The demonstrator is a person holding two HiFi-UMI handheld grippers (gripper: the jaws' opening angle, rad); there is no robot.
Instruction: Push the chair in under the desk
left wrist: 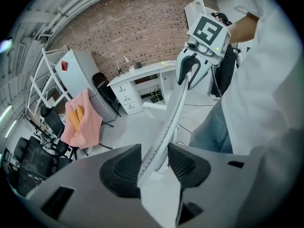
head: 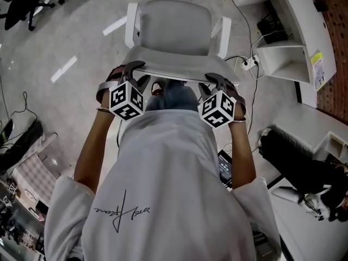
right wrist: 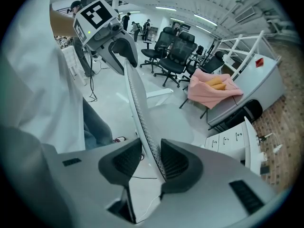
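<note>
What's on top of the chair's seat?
Nothing shows on the grey seat. The backrest, clamped by the left gripper and right gripper, covers its near edge.

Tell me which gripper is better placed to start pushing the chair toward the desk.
Left, marginally. The left gripper and right gripper both grip the backrest top, but the white desk lies on the right's side, so the left likely pushes from behind.

I see a white T-shirt (head: 163, 167) with black script (head: 120, 211) on its back and blue jeans (head: 176, 95). The dark grey left gripper (head: 138, 74) and right gripper (head: 215, 81) carry black-and-white marker cubes (head: 126, 100).
</note>
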